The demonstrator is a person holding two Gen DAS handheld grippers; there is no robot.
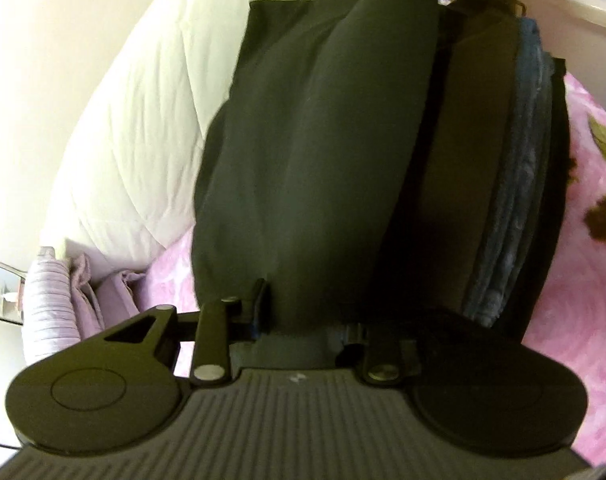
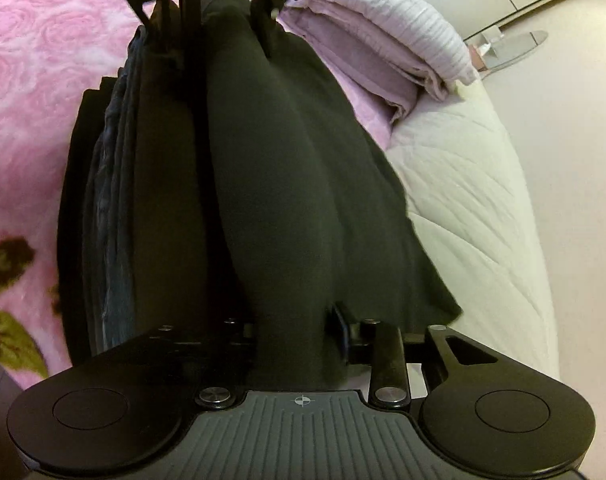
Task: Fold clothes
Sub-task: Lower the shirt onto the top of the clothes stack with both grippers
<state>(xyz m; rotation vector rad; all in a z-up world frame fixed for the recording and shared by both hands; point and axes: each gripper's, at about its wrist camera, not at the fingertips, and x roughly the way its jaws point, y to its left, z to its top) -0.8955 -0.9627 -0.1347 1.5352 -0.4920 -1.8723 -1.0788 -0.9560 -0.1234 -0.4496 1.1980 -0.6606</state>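
1. Left gripper (image 1: 307,316): seen low in its own view, pointing down at the bed. Fingers stand partway apart with a fold of black cloth between them. Whether the pads press on the cloth cannot be told.
2. Right gripper (image 2: 291,328): low in its own view, facing the left one from the far end of the same cloth. Fingers partway apart, a roll of black cloth between them. Whether they are gripping cannot be told.
3. Black garment (image 1: 303,140): stretched lengthwise between the two grippers in a long, rounded fold. It lies on top of the pile of clothes, with one edge spilling towards the white quilt.
4. Pile of folded clothes (image 1: 471,140): dark brown piece uppermost, under the black garment.
5. Blue denim piece (image 1: 515,160): folded, lower in the same pile, its layered edges showing along the side.
6. Pink blanket (image 1: 583,320): rose pattern with brown and green motifs, under the pile.
7. White quilt (image 1: 143,120): stitched, beside the pile, opposite the pink side.
8. Lilac bedding (image 1: 51,292): folded, ribbed, touching the end of the quilt.
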